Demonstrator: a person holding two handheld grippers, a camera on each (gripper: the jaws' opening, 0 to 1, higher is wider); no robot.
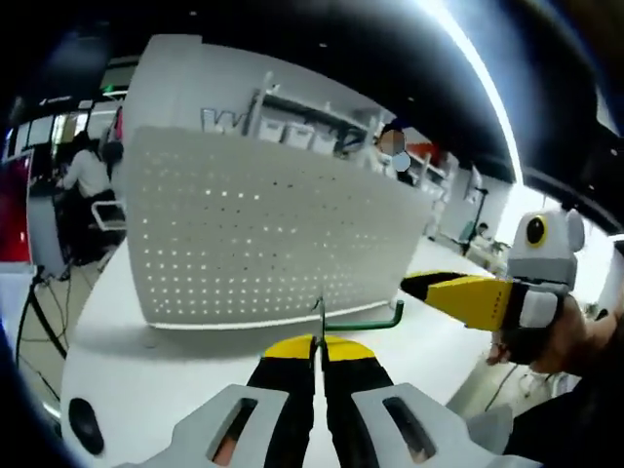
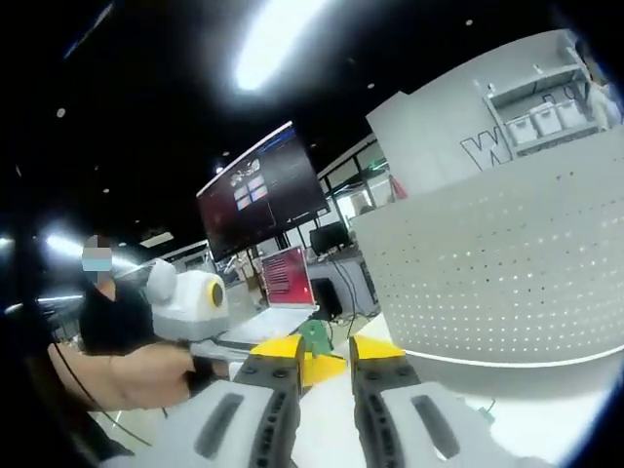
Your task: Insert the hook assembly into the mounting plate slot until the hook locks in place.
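Note:
A white perforated mounting plate [image 1: 263,234] stands upright on the white table [image 1: 146,380]. My left gripper [image 1: 319,349] is shut on a thin green wire hook [image 1: 366,322], held just in front of the plate's lower edge; its bent end points right. My right gripper [image 1: 429,286] comes in from the right, its yellow tip close to that bent end. In the right gripper view my right gripper [image 2: 327,353] is open, and a piece of the green hook [image 2: 314,336] shows in the gap, past the tips. The plate [image 2: 507,263] rises at right, and the left gripper's white body [image 2: 180,302] is at left.
A hand [image 1: 546,341] holds the right gripper. A small black round object [image 1: 83,424] lies near the table's left edge. Behind the plate are shelves [image 1: 302,127] and a seated person [image 1: 88,171]. A large dark screen [image 2: 263,190] hangs beyond the table.

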